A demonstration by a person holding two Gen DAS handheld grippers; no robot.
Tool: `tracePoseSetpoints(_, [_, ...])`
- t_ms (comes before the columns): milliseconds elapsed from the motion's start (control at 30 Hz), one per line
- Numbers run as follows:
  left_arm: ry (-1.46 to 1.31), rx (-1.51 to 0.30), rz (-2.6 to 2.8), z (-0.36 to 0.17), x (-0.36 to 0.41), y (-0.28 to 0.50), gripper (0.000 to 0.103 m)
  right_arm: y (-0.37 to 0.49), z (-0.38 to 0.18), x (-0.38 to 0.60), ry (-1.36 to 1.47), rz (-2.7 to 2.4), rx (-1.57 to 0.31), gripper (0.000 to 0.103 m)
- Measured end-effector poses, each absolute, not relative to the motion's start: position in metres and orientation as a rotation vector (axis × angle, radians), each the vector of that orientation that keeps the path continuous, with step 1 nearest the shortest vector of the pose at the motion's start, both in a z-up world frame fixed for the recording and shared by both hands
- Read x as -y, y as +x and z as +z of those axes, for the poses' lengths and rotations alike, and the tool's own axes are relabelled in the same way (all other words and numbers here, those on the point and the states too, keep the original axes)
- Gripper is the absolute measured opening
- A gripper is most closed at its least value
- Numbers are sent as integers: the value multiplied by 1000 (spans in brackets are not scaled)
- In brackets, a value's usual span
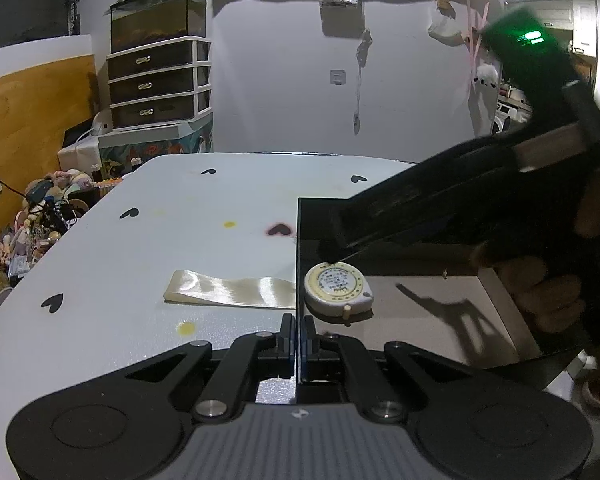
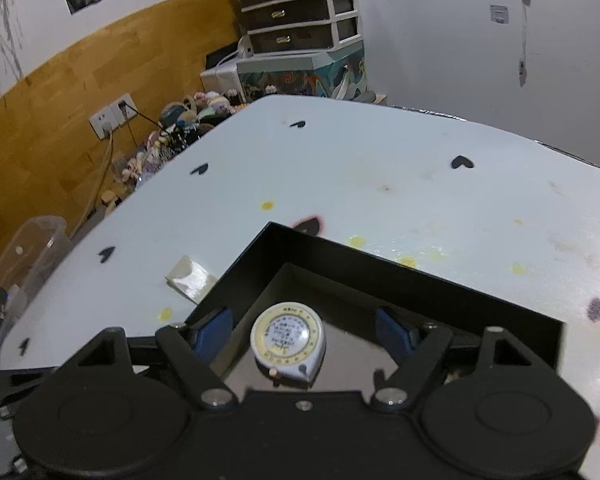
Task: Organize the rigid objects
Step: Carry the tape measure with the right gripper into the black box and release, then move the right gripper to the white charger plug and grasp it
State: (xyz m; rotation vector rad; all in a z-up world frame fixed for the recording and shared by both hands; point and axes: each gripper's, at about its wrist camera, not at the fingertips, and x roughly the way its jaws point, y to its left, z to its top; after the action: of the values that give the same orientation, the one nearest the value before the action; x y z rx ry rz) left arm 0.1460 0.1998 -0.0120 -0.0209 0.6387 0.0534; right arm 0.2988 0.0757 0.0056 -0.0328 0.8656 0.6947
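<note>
A: Tape measure (image 2: 287, 342), round, cream-coloured, with a pale dial face, is lying flat on the floor of the black box (image 2: 380, 268), near one corner. Nothing is touching it.

B: Right claw (image 2: 304, 334)?

A: It is hovering over the box with its jaws standing wide; the blue pads (image 2: 212, 334) are sitting on either side of the tape measure, well clear of it. So it is open and gripping nothing.

B: Left claw (image 1: 298, 338)?

A: It is pinching the thin black wall of the box between closed fingers, at the near end of the box's left side. In its view the tape measure (image 1: 338, 287) is lying just inside that wall, and the right claw's black body (image 1: 440, 208) is reaching in from the right, held by a person's hand (image 1: 548, 292).

B: Surroundings?

A: The box is resting on a white counter (image 1: 140, 260) printed with black hearts and marked with yellow spots. A shiny cream strip (image 1: 228, 290) is lying on the counter, just outside the box's left wall.
</note>
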Motion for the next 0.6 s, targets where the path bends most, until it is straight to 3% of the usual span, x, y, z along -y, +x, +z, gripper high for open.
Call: tracePoseSetpoints(600, [-54,-623,70,-13,-206,146,2,244,132,70,-133,621,-699,85])
